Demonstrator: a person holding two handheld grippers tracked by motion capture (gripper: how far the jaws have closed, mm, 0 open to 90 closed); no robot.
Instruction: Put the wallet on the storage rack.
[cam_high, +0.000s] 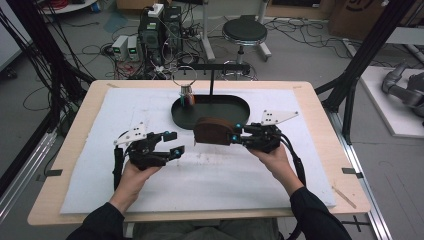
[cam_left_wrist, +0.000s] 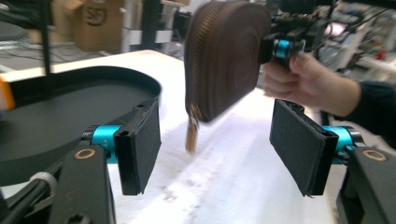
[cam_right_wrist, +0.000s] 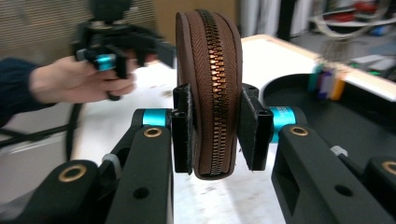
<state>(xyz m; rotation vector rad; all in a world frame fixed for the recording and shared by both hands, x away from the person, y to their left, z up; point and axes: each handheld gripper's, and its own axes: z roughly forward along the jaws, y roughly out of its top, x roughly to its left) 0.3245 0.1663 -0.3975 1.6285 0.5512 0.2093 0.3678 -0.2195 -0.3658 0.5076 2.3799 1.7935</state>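
high view puts my right gripper (cam_high: 235, 137) clamped on the brown zip pouch (cam_high: 214, 131) at frame centre, left gripper (cam_high: 171, 142) gaping empty, so a slack pinch could drop it.

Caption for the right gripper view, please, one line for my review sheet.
Right gripper clamps a brown zippered pouch upright, zipper facing the camera; black tray behind.
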